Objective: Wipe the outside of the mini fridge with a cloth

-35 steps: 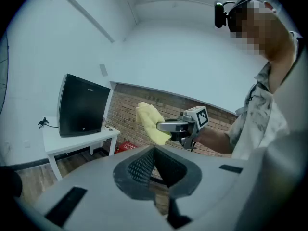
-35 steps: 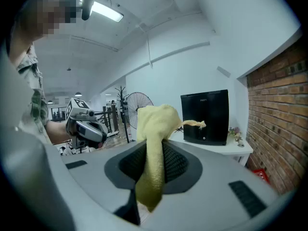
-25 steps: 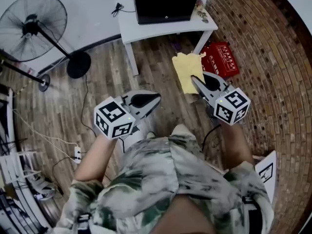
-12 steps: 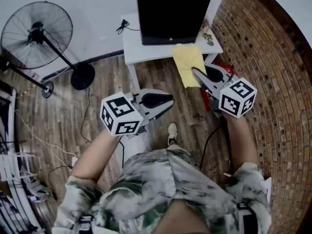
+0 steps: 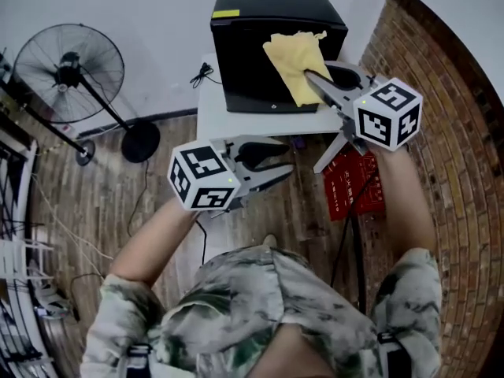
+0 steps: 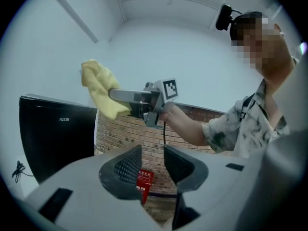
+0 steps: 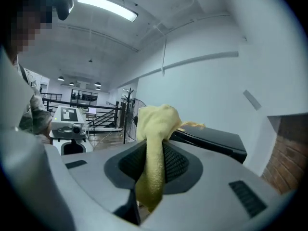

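Right hand-held gripper (image 7: 153, 163): jaws pinch the yellow cloth (image 5: 293, 60); a bunch stands above the pads and a tail hangs below.
Cloth position: held up at the front right of the mini fridge (image 5: 256, 22); contact with the fridge cannot be confirmed.
Mini fridge: black, on the white table (image 5: 211, 120) against the wall.
Left hand-held gripper (image 6: 153, 159): jaws spread, having just been opening; nothing between them; held before the table, apart from the fridge.
Surroundings: standing fan (image 5: 69, 63) at left; red box (image 5: 356, 186) on the floor beside the brick wall.
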`<state>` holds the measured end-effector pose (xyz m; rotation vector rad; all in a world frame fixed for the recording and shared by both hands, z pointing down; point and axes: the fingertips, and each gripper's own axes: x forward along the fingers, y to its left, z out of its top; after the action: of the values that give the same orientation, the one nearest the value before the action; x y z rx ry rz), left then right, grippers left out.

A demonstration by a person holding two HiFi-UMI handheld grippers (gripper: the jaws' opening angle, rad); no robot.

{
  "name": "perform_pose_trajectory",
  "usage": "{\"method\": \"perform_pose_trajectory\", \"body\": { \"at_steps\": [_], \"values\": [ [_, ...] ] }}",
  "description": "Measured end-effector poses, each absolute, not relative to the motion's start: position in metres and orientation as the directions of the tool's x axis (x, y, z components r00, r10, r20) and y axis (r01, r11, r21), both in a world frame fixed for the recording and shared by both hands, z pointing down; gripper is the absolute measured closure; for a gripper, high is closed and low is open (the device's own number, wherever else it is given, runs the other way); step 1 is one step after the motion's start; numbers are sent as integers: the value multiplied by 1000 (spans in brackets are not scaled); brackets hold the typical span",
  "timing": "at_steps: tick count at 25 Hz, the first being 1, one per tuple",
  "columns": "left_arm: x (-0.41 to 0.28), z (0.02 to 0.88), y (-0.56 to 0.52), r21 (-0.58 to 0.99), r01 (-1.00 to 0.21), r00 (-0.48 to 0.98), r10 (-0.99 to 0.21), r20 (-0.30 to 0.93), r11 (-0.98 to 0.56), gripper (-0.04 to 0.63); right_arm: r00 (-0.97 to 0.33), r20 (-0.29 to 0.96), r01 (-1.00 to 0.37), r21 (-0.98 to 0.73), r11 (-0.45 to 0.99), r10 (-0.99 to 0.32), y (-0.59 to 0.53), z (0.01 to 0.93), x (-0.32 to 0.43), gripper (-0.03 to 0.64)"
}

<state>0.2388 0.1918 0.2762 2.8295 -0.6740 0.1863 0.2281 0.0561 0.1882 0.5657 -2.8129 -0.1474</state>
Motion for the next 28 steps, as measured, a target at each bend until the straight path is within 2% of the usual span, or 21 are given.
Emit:
{"method": "perform_pose_trajectory", "body": {
  "at_steps": [6, 11, 18, 28],
  "values": [
    [264, 265, 141, 219, -449, 893, -425, 150, -866, 459, -887, 308, -284, 224, 932, -344, -9, 170, 212, 522],
    [273, 265, 118, 231, -439, 898, -417, 140, -868, 459, -877, 325, -283, 246, 927, -354, -57, 164, 199, 522],
    [251, 251, 83, 208, -424, 906, -407, 119, -882, 459, -845, 383, -270, 295, 917, -372, -113, 152, 148, 522],
    [194, 240, 25, 197, -350, 936, -334, 110, -916, 459, -781, 505, -199, 356, 913, -367, -178, 155, 33, 522]
  ]
}}
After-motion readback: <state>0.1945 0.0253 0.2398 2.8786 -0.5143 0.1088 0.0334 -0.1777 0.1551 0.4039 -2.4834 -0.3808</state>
